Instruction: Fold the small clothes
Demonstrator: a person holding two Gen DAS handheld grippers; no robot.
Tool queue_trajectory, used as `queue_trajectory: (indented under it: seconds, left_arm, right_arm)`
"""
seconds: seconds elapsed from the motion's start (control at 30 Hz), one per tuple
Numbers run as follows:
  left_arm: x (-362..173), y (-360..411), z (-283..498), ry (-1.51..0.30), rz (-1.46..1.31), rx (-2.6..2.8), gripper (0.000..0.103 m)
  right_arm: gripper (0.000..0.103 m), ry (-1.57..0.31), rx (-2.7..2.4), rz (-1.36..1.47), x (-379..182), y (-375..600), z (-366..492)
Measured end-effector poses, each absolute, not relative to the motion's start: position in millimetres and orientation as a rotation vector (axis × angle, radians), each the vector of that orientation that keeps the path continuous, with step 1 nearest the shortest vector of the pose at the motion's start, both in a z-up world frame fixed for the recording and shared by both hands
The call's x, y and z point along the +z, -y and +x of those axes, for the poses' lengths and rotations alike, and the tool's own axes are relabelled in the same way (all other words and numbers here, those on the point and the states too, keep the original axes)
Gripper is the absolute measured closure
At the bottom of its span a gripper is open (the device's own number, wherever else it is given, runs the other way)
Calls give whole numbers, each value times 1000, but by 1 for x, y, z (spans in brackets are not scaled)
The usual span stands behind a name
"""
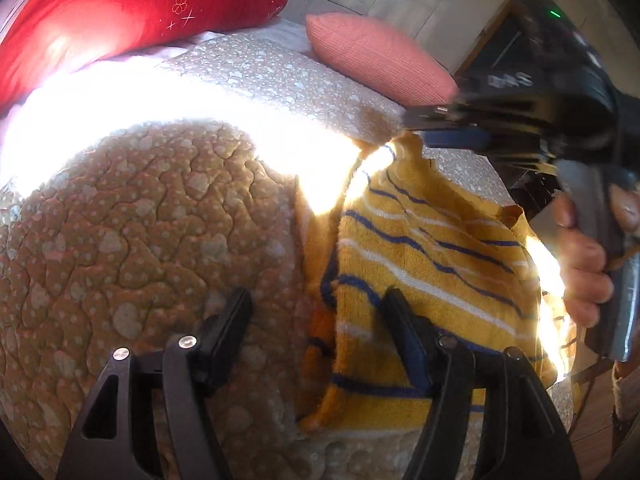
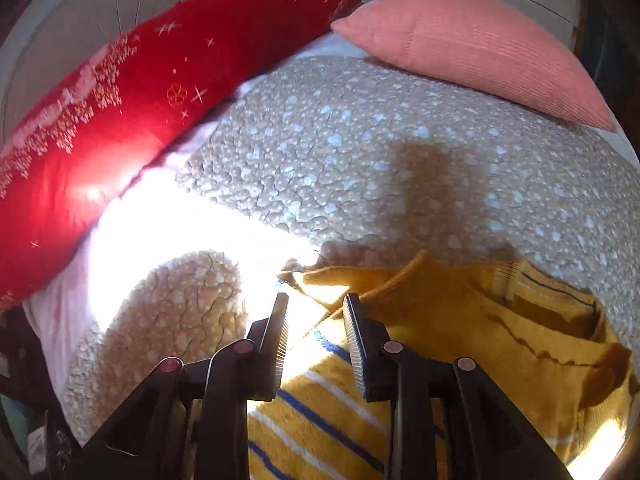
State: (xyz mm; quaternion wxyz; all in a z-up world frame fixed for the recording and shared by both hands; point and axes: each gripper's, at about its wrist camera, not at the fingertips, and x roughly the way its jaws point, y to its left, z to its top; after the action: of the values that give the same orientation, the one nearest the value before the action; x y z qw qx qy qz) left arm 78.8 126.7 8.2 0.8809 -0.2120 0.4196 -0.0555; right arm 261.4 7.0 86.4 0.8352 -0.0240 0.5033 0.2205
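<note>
Hovering over the yellow striped garment, left gripper wide apart, right gripper parted

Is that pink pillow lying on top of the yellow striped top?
No, the pink pillow lies far back on the speckled bedcover, well apart from the yellow striped top near the gripper.

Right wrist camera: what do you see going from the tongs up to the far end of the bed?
right tongs → yellow striped top → bumpy spotted quilt → pink pillow
</note>
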Motion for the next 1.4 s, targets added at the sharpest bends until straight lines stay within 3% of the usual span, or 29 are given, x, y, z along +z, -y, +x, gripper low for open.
queue_trajectory:
  seconds: [0.13, 0.3, 0.43, 0.53, 0.6, 0.63, 0.67, 0.8, 0.83, 0.87, 0.9, 0.93, 1.1, 1.23, 1.3, 1.4]
  left_arm:
    - [9, -122, 77, -880, -419, -100, 35]
    - [10, -117, 79, -883, -395, -81, 33]
    - [10, -118, 81, -877, -393, -78, 33]
    - [9, -119, 82, -873, -398, -81, 33]
    - [8, -119, 81, -873, -402, -84, 32]
    - [8, -119, 80, -874, -403, -84, 31]
    - [8, -119, 80, -875, -402, -83, 30]
    - [9, -115, 83, -880, -374, -73, 29]
    - [9, -115, 83, -880, -375, -73, 29]
    - [9, -115, 83, -880, -378, -75, 29]
    - [9, -115, 83, -879, -383, -77, 29]
    - [8, -115, 83, -880, -386, -78, 29]
    - [8, -115, 83, -881, -378, -74, 29]
    - [7, -115, 84, -880, -380, -75, 28]
    - [7, -116, 84, -881, -380, -75, 28]
    - [7, -113, 86, -883, -366, -70, 26]
  right_arm:
    - [71, -1061, 311, -108, 111, 78, 228]
    - [71, -1137, 212, -34, 99, 168, 196]
    - [71, -1243, 284, 147, 69, 198, 195]
    - [71, -1171, 205, 56, 74, 194, 185]
    - [62, -1088, 129, -34, 84, 188, 174]
    - [46, -1059, 117, -80, 87, 185, 168]
    - [38, -1040, 117, -139, 87, 179, 162]
    - [38, -1038, 87, -481, 65, 150, 152]
    - [40, -1024, 33, -590, 56, 144, 152]
    - [54, -1011, -1, -647, 51, 145, 152]
    - [73, -1014, -21, -656, 49, 147, 156]
    - [103, -1033, -36, -621, 50, 153, 163]
    - [103, -988, -167, -244, 82, 230, 192]
    - [103, -1068, -286, -90, 71, 287, 207]
    - [103, -1017, -204, -39, 83, 286, 195]
    - [85, -957, -81, -122, 101, 250, 175]
